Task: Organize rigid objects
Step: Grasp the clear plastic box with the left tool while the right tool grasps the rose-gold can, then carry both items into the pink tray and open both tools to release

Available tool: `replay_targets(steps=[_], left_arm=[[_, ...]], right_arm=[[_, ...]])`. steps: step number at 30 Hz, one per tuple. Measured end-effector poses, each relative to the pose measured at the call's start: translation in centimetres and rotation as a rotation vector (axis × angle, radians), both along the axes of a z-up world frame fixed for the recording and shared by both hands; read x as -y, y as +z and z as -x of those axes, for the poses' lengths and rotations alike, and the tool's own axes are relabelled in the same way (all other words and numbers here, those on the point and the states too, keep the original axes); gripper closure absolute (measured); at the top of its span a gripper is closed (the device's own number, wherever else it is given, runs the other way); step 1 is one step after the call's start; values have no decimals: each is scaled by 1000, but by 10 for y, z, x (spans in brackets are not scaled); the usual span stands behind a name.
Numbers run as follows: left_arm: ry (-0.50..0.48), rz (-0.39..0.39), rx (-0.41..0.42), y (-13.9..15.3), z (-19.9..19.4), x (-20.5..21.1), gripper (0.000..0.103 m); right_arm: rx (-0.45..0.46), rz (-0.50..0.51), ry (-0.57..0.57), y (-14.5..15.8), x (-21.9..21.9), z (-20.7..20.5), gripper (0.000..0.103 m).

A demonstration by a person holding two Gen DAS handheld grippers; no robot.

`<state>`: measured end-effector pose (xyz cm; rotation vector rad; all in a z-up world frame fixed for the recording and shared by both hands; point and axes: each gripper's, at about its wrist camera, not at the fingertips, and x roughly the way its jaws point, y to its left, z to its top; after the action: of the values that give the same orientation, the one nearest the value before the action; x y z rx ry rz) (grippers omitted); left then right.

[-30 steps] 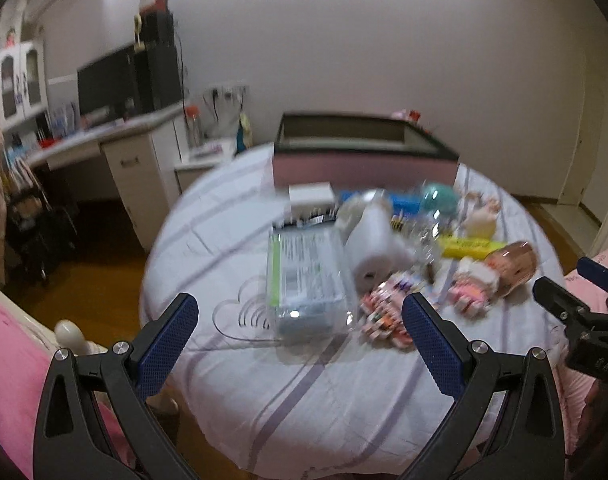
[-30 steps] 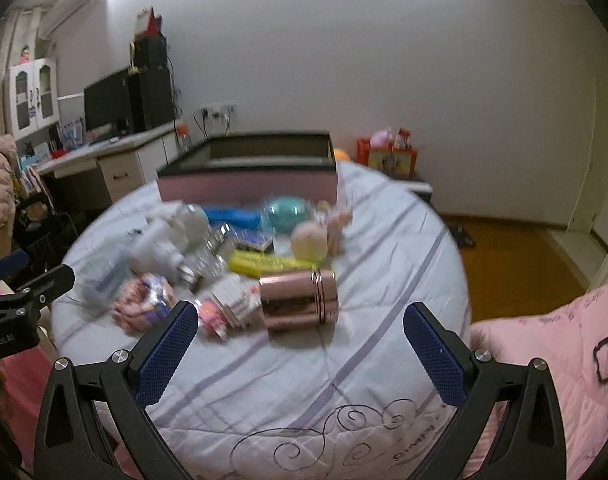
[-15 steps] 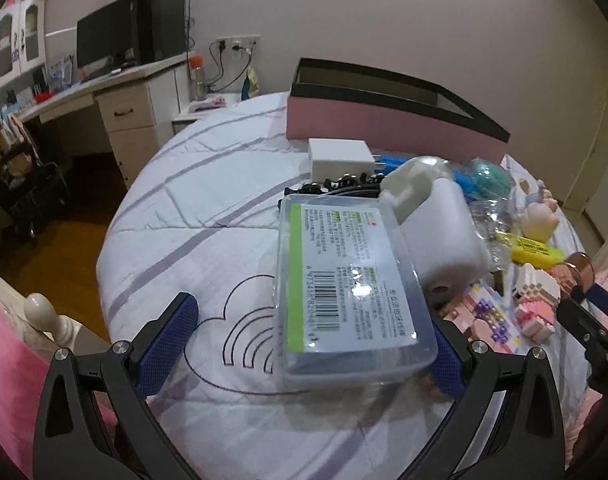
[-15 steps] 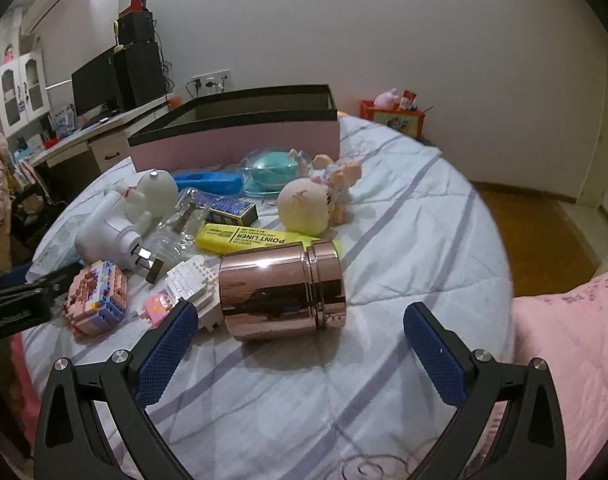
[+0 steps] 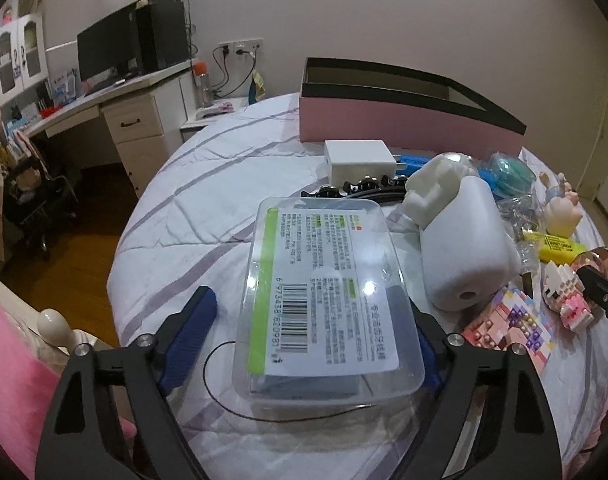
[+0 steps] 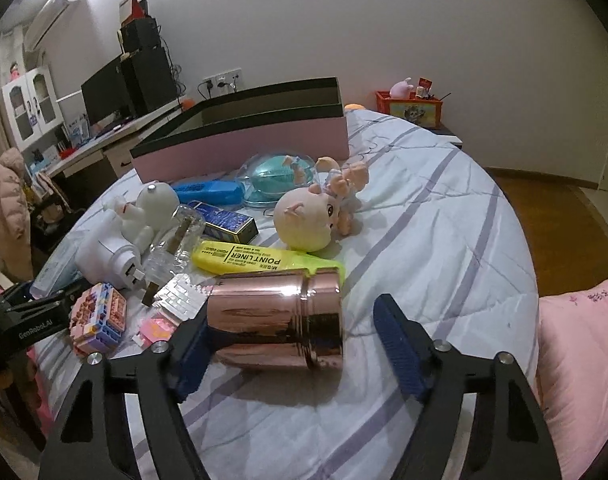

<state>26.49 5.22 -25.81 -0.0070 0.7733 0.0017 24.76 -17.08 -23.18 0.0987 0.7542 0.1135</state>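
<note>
a bed with a pale striped cover (image 6: 443,240) holds a scatter of small hard items, with a pink open-topped box (image 6: 244,136) at the far side, likely where they are meant to go.

in the left wrist view, the left gripper (image 5: 304,336) has its blue-padded fingers spread wide on either side of a clear plastic case (image 5: 323,296) lying flat, label and barcode up. the left pad stands apart from the case; the right pad is hidden behind the case's edge, so contact there cannot be judged. the jaws straddle the case's short width, which suits a side pinch. just beside the case on its right lies a white plug-shaped toy (image 5: 463,240), and beyond it a white charger block (image 5: 359,160) near the box.

in the right wrist view, the right gripper (image 6: 296,344) is also open, its fingers bracketing a rose-gold metal canister (image 6: 276,320) that lies on its side. the left pad sits at or against the canister's end; the right pad is apart from the lid end. because it lies sideways, it may roll if nudged. behind it lies a yellow highlighter (image 6: 256,260), a pink doll (image 6: 315,212), a small glass bottle (image 6: 180,240), and building-brick models (image 6: 104,316) to the left.

nothing is lifted; both grasps appear about to begin.
</note>
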Motion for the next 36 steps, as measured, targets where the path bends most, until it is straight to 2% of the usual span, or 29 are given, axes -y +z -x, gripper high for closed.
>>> replay_targets(steps=[1, 2, 3, 11, 17, 22, 27, 35, 36], left_arm=[[-4, -4, 0, 0, 0, 1, 16], [-7, -7, 4, 1, 0, 1, 23], [-14, -3, 18, 2, 1, 0, 40], [-43, 40, 28, 13, 6, -6, 39], [-92, 31, 93, 46, 8, 4, 39], [-161, 22, 152, 80, -9, 27, 39], [-235, 25, 173, 104, -50, 43, 39], [-266, -35, 103, 108, -141, 45, 39], [-277, -29, 70, 106, -156, 46, 39]], right_arm=[[0, 2, 6, 0, -1, -1, 33], [1, 2, 12, 0, -2, -2, 37], [2, 2, 20, -1, -3, -2, 40], [25, 37, 29, 6, -6, 5, 41], [60, 50, 50, 22, -8, 1, 41], [106, 60, 78, 49, -14, -19, 41], [139, 50, 119, 74, -26, -59, 40], [100, 57, 157, 90, -43, -149, 40], [94, 58, 161, 91, -45, -158, 40]])
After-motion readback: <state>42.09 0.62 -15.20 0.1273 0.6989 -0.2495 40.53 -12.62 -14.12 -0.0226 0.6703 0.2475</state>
